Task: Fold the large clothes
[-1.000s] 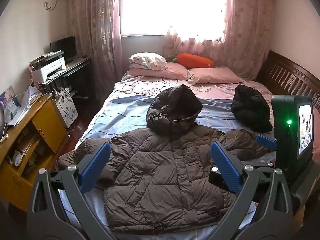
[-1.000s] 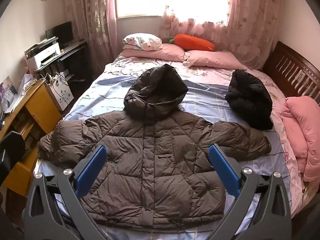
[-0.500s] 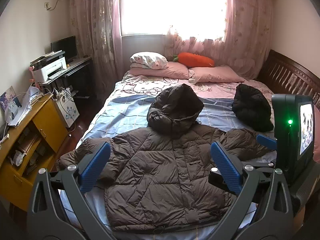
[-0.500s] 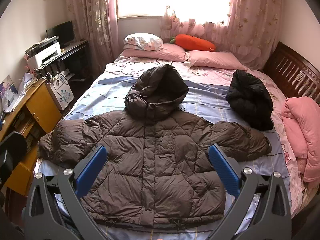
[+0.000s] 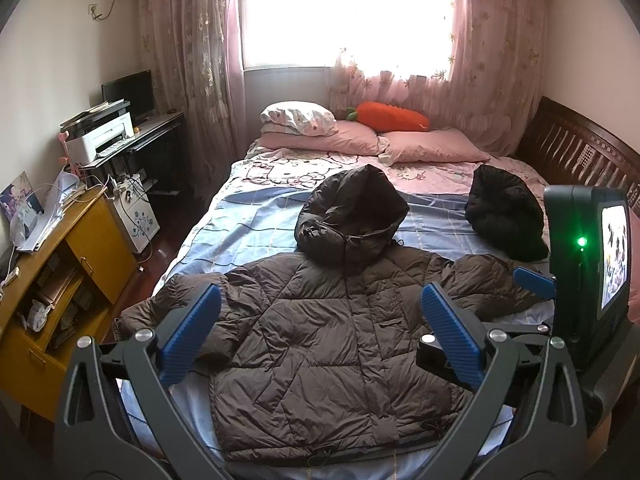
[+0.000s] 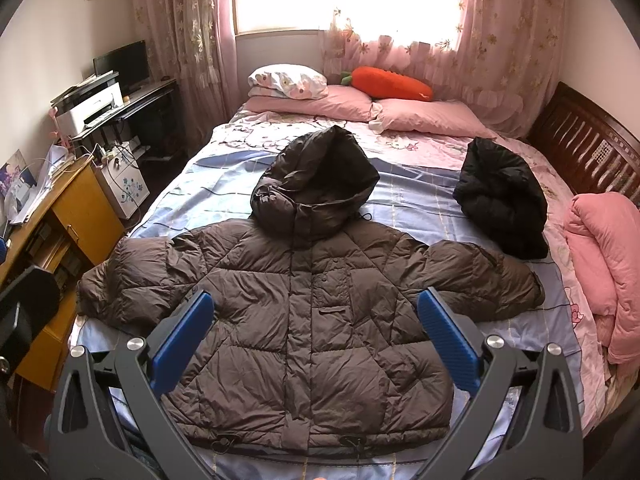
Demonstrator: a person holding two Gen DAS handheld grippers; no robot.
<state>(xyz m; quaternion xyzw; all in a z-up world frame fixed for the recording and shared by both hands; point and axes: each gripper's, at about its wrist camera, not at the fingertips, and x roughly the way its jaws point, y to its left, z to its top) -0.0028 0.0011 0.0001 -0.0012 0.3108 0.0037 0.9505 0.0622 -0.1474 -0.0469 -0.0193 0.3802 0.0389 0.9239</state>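
- The brown quilted hooded puffer jacket [image 6: 304, 300] lies flat, sleeves spread, on the blue-and-pink sheeted bed [image 6: 224, 168].
- Above the jacket, the left gripper [image 5: 320, 336] and right gripper [image 6: 316, 336] gape wide, empty.

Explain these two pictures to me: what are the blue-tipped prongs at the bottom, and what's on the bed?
There is no robot here. A person holds a two-finger gripper in each hand, and a fisheye camera on each looks forward along its fingers. One picture comes from the left gripper, the other from the right gripper. The blue-padded prongs are the fingers. Both grippers are open and hold nothing.

In the left picture, the dark box with a green light at the right edge is part of the right gripper's unit.

On the bed a brown jacket lies flat, front up, sleeves spread, hood toward the pillows. Beside it, near the headboard, sits a black garment, bunched up. A carrot toy rests by the pillows and a pink quilt lies at the right edge.
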